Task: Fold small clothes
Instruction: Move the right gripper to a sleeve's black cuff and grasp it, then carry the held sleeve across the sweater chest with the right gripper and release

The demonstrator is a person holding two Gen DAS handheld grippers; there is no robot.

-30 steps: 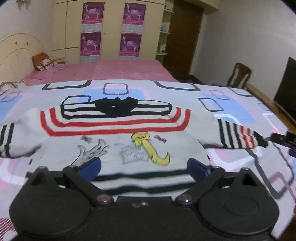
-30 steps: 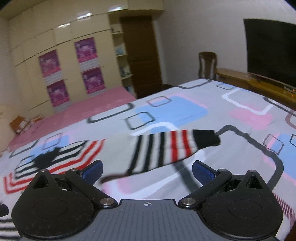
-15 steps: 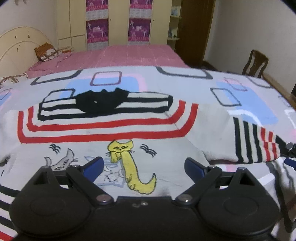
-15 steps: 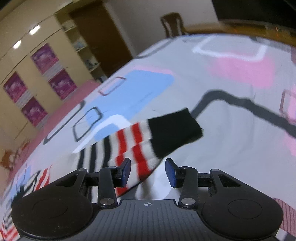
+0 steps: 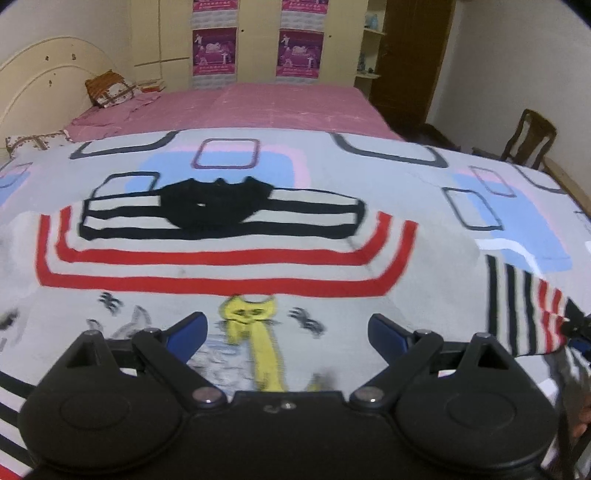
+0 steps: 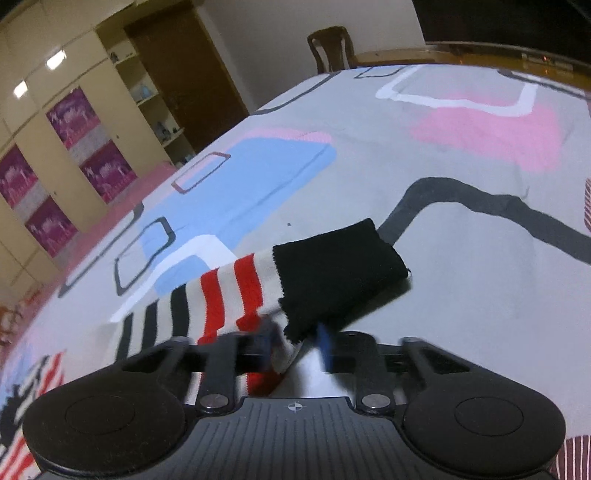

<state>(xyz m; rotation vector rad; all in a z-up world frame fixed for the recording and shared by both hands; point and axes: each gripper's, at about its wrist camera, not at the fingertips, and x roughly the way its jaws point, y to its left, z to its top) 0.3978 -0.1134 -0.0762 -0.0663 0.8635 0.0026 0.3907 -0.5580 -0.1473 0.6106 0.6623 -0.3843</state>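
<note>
A small grey sweater (image 5: 221, 273) with red and black stripes and a yellow cat picture lies spread flat on the patterned quilt (image 5: 388, 184). My left gripper (image 5: 288, 328) hovers open over its chest, with nothing between the fingers. The right sleeve (image 6: 229, 291) ends in a black cuff (image 6: 332, 273). My right gripper (image 6: 295, 341) has its jaws closing on the sleeve edge just behind the cuff, and the blue pads pinch the fabric. In the left wrist view that sleeve (image 5: 524, 306) is raised a little at the right edge.
The quilt covers a wide bed with a pink sheet (image 5: 258, 107) and a headboard (image 5: 44, 85) behind. A wooden chair (image 5: 532, 136) stands at the right. Wardrobes with posters (image 5: 255, 37) line the far wall. A dark screen (image 6: 517, 26) sits beyond the bed's edge.
My right gripper dropped onto the sleeve end and went from wide open to nearly shut around it. The left gripper moved forward over the sweater's chest and stayed open.
</note>
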